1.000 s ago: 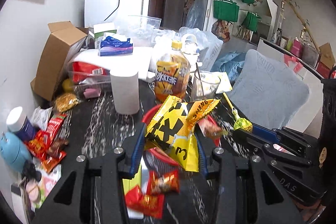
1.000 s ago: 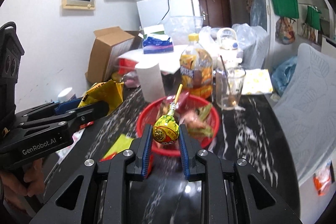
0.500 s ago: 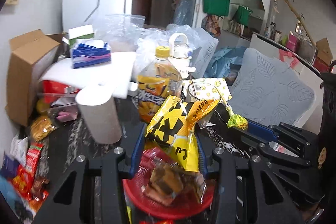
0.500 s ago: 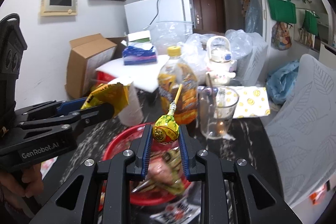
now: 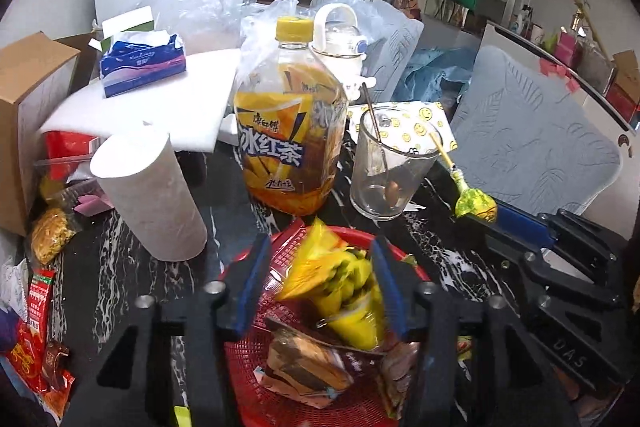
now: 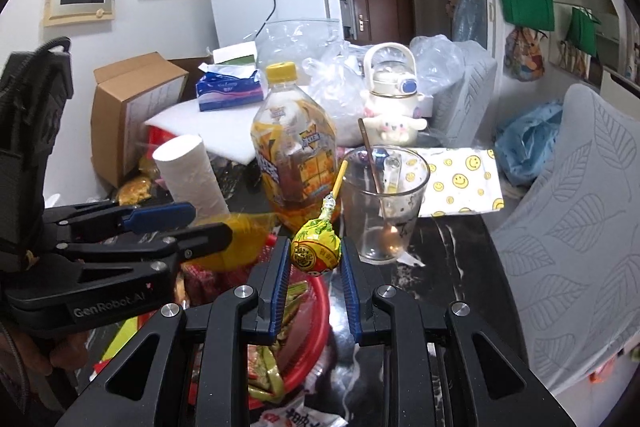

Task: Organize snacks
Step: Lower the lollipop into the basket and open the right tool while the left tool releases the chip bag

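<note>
Two grippers working | my left gripper (image 5: 320,291) is opening, yellow packet (image 5: 340,287) dropping between its jaws into the red basket (image 5: 256,359) | my right gripper (image 6: 314,275) is pinching the lollipop (image 6: 315,251) over the basket's edge | I'm judging: release only once centred.

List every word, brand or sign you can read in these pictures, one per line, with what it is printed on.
"GenRobot.AI": side of the left gripper, seen from the right wrist.
"DAS": body of the right gripper, seen from the left wrist.
"冰红茶": label of the iced tea bottle.
Smiley faces, no words: the yellow-patterned paper.
Too blurred or small: tissue pack, lollipop wrapper, red snack packets.
</note>
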`<action>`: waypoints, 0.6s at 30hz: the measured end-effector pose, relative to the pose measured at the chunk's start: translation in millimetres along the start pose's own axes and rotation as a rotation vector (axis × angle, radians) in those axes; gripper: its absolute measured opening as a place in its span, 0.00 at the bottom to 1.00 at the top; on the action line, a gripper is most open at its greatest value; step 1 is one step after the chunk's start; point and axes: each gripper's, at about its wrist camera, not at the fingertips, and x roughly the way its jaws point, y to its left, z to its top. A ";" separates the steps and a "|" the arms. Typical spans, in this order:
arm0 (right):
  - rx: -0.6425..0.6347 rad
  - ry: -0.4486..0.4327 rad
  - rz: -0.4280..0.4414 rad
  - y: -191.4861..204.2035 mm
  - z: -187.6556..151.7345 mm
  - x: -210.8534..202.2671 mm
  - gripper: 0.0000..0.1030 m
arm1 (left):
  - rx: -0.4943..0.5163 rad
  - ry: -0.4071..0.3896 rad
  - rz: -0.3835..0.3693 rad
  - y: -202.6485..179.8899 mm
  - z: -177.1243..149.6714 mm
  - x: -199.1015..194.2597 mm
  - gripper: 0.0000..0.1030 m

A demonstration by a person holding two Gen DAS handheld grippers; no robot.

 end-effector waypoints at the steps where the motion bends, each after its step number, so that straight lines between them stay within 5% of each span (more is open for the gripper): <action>1: 0.002 0.001 0.000 -0.4 -0.1 0.2 0.23 | 0.002 -0.007 0.006 -0.4 -0.6 -1.4 0.52; 18: -0.056 0.042 0.085 29.6 2.1 13.7 0.24 | -0.028 -0.066 0.157 28.0 -11.1 -42.0 0.52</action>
